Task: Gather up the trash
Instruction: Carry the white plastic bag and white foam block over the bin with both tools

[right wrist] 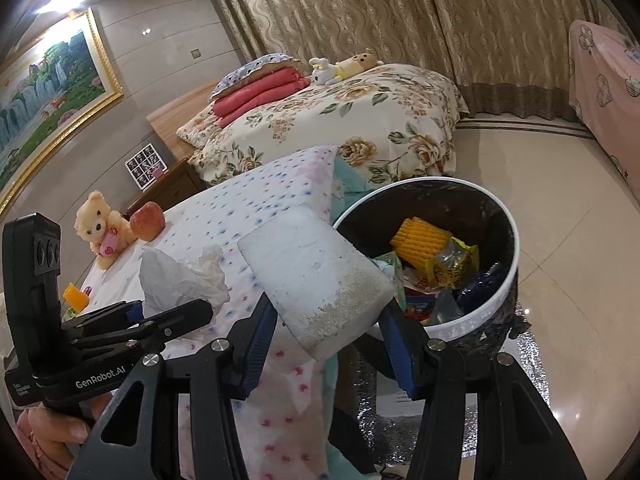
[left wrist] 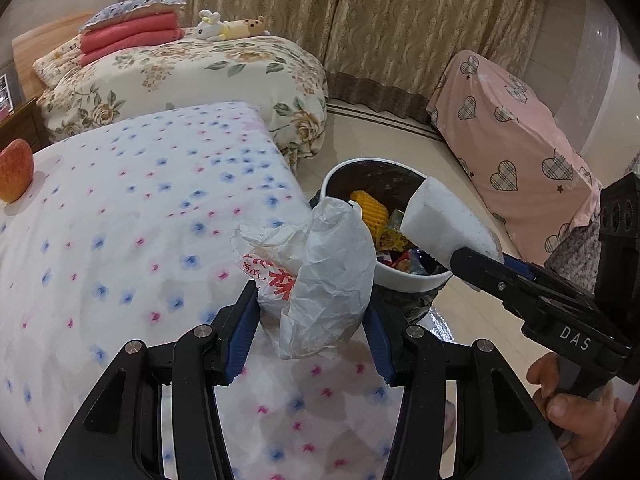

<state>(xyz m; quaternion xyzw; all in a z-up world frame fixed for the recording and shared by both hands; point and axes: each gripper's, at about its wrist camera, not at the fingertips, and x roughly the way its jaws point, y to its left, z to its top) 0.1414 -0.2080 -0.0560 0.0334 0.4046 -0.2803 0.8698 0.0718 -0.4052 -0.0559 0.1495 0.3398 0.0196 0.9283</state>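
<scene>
left gripper (left wrist: 310, 312) fingers grip an upright crumpled bag (left wrist: 316, 272); right gripper (right wrist: 328, 344) fingers clamp a foam block (right wrist: 316, 280) slanting toward the bin (right wrist: 508, 280).

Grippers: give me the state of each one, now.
Left gripper: closed on the crumpled white paper bag.
Right gripper: closed on the white foam block, by the trash bin.

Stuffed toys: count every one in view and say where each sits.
3. A white rabbit and a yellow plush lie together on the floral bed; a cream teddy bear sits on the dotted tablecloth beside the apple. Others may be hidden.
</scene>
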